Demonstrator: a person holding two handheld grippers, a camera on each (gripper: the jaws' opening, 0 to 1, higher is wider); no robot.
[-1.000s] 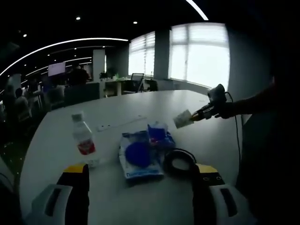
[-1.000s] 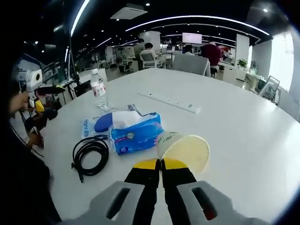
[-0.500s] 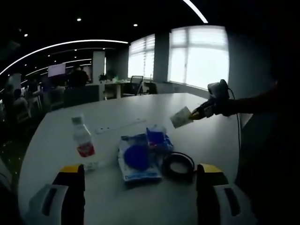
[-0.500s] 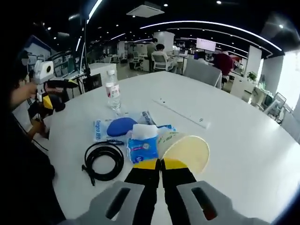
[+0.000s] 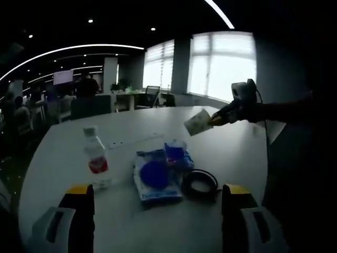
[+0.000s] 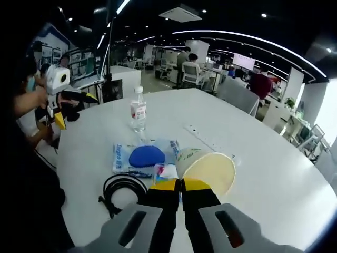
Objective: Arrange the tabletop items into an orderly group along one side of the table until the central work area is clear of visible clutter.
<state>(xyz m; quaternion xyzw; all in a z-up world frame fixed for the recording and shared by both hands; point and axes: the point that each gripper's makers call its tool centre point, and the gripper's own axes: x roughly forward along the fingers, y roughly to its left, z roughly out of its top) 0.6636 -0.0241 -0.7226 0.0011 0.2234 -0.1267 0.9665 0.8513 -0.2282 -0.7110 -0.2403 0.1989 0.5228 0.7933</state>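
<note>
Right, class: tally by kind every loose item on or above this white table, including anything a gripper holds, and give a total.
Water bottle: 1
Paper cup, held in the right gripper: 1
Tissue pack: 1
Blue-and-white packet: 1
Coiled black cable: 1
Power strip: 1
Total: 6

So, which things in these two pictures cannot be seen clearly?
- Tissue box, right gripper view: mostly hidden behind the right gripper and its cup.
- Bottle label, left gripper view: too small and dark to read.
- Power strip, right gripper view: its far end is hidden behind the cup.
</note>
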